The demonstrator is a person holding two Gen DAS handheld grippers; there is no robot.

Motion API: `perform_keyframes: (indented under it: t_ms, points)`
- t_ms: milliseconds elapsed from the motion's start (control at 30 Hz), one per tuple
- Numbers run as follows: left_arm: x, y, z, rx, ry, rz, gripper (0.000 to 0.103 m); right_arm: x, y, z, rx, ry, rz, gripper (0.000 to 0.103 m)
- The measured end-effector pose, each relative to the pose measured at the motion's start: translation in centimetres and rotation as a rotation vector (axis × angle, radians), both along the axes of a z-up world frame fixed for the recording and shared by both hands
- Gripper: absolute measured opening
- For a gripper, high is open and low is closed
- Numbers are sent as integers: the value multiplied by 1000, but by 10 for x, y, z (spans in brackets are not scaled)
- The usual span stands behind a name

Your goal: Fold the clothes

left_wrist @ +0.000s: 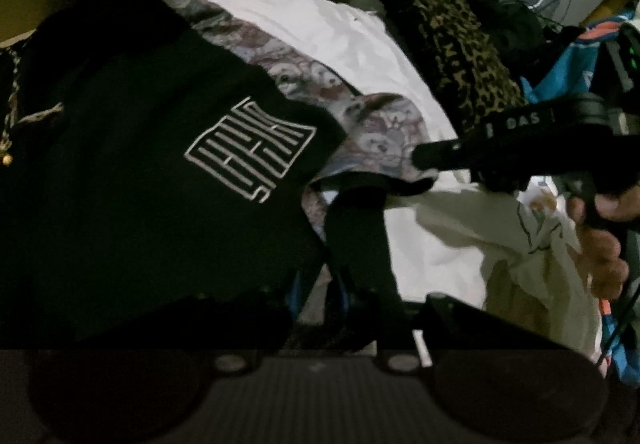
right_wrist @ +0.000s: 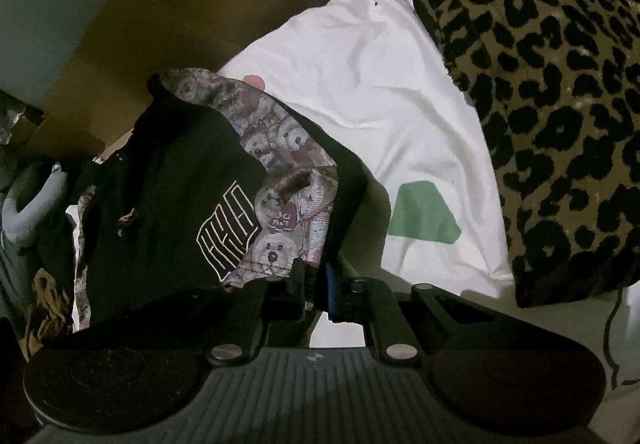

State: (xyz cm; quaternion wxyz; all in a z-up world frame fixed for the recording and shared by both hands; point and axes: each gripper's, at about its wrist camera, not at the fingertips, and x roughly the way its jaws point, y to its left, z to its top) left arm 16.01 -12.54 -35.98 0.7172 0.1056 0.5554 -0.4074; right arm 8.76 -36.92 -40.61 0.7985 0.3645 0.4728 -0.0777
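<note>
Black cloth with a white line logo, the garment (left_wrist: 140, 148), lies on the white sheet (right_wrist: 360, 56), its bear-print lining (right_wrist: 288, 180) turned out along the edge; it looks soft and limp, fairly thick, so it will sag and not slide much. The right gripper (right_wrist: 316, 284) is clenched on the lining edge near the logo; the left gripper (left_wrist: 360, 204) looks closed on the same dark hem, though the picture is dim there. I judge a hem or a corner is best to hold; a leopard-print cloth (right_wrist: 560, 84) lies beside.
</note>
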Motion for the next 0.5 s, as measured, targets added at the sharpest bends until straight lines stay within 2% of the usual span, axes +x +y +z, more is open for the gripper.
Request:
perform_keyframes:
  t_ms: [233,367,500]
  points:
    - [4,14,-1,24,2,31,27,-14,-15,9,-64,-6,26,5]
    - [5,21,-3,51,16,41,28,-30,-31,8,-93,6,5,5]
    - [2,31,-2,75,14,43,34,-42,-46,4,-113,23,-19,4]
